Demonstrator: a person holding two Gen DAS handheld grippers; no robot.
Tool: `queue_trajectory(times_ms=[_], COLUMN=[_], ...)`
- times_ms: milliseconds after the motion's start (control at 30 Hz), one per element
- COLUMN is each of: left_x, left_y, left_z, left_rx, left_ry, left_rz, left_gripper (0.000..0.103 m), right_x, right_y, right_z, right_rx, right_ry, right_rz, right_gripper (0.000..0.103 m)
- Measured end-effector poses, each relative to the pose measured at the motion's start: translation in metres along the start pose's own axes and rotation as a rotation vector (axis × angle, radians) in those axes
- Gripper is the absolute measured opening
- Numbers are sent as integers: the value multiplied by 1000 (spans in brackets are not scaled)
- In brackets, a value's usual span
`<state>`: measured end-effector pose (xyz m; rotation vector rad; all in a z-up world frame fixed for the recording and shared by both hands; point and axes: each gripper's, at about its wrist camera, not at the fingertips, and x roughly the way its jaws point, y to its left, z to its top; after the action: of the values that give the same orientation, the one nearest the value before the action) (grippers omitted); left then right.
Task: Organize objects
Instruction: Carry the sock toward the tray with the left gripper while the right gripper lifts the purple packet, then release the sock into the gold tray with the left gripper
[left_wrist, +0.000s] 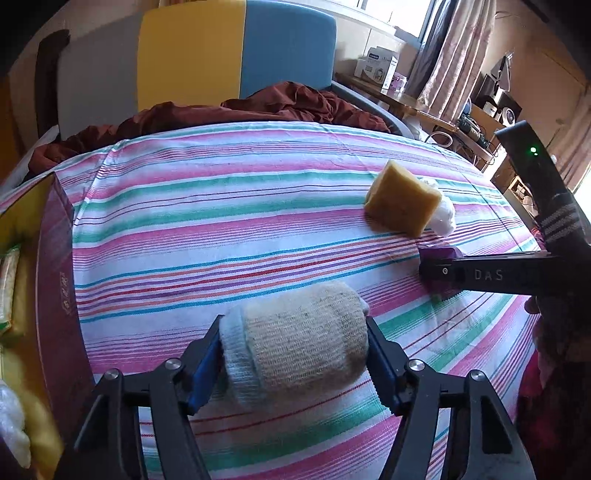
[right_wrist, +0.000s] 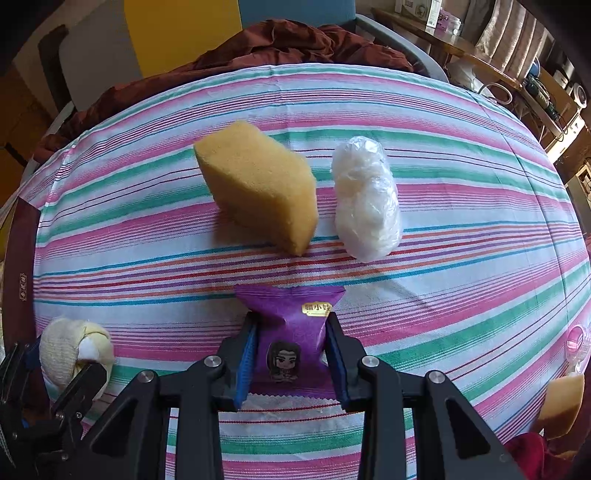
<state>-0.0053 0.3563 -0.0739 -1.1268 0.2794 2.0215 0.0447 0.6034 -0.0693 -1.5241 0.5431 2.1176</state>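
Left gripper (left_wrist: 295, 363) has its jaws against both ends of the rolled sock (left_wrist: 299, 339), clamped on it, near the bed's (left_wrist: 229, 206) front edge just beside the maroon box (left_wrist: 55, 280) at the left edge; right gripper (right_wrist: 291, 354) is pinched shut on the purple snack packet (right_wrist: 291, 328), mid-front of the bed; judging by this, both hands are at the pick-up step, each with one item secured; next move looks like lift and carry to the box, which already holds a few packets; left has the short trip, right has to cross over; yellow sponge (right_wrist: 258, 184) and white plastic-wrapped bundle (right_wrist: 365, 206) lie side by side toward the far edge, well clear of both paths; only real conflict is the two grippers crowding each other at the box; red blanket (left_wrist: 207, 114) heaped along the far edge, no issue.
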Motion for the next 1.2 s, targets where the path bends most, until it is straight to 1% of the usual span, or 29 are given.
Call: queue_trajectory(times_ms=[67, 133, 167, 200, 233, 267, 333, 400, 433, 467, 533, 567, 600, 633, 700, 767, 867, 933, 967, 1067, 1133, 1200], left_x=[-15, -33, -43, -52, -62, -72, -91, -104, -109, -112, -111, -108, -104, -100, -92, -84, -71, -63, -62, -63, -61, -63], left_y=[-1, 1, 4, 7, 13, 21, 40, 62, 75, 89, 116, 131, 143, 156, 177, 189, 202, 205, 206, 205, 205, 204], left_z=[-2, -2, -2, -2, -2, -2, -1, -1, -1, -2, -2, -2, -3, -3, -3, -4, -8, -10, -11, -8, -8, -7], left_rx=[9, 18, 22, 23, 16, -1, -40, -76, -98, -118, -149, -166, -179, -198, -230, -252, -283, -301, -308, -295, -291, -284], left_ry=[-27, -59, -79, -100, -118, -134, -171, -189, -192, -189, -169, -152, -124, -101, -72, -54, -24, 0, 7, 2, 14, 10], left_rz=[-4, 7, 15, 21, 29, 38, 54, 89, 110, 131, 173, 202, 221, 236, 257, 272, 283, 276, 270, 280, 287, 303], left_gripper=[70, 70, 70, 70, 70, 70, 71, 71, 71, 71, 71, 71, 71, 71, 71, 72, 72, 72, 72, 74, 75, 76], right_x=[-2, -5, -11, -11, -15, -16, -12, -11, -12, -3, 4, 2, 2, -1, -1, 3, 0, -2, -9, -17, -12, -14], right_y=[1, 2, -8, 0, 9, 33, 42, 43, 48, 68, 77, 79, 82, 79, 82, 90, 87, 86, 78, 72, 83, 82], right_z=[3, 5, -2, 7, 3, -11, -23, -22, -14, -9, -13, -25, -26, -35, -37, -36, -39, -40, -47, -49, -48, -49], right_rx=[-18, -36, -44, -52, -60, -70, -101, -134, -150, -168, -200, -213, -227, -237, -247, -251, -253, -251, -251, -257, -257, -255], right_ry=[-16, -34, -41, -46, -49, -51, -59, -62, -61, -60, -54, -52, -53, -57, -59, -59, -58, -57, -57, -58, -59, -58], right_rz=[8, 10, 13, 15, 15, 12, 0, -4, -7, -12, -21, -26, -31, -35, -35, -37, -36, -35, -34, -37, -37, -37], right_gripper=[34, 34, 34, 34, 34, 34, 34, 34, 34, 34, 34, 34, 34, 34, 34, 34, 34, 34, 34, 34, 34, 34])
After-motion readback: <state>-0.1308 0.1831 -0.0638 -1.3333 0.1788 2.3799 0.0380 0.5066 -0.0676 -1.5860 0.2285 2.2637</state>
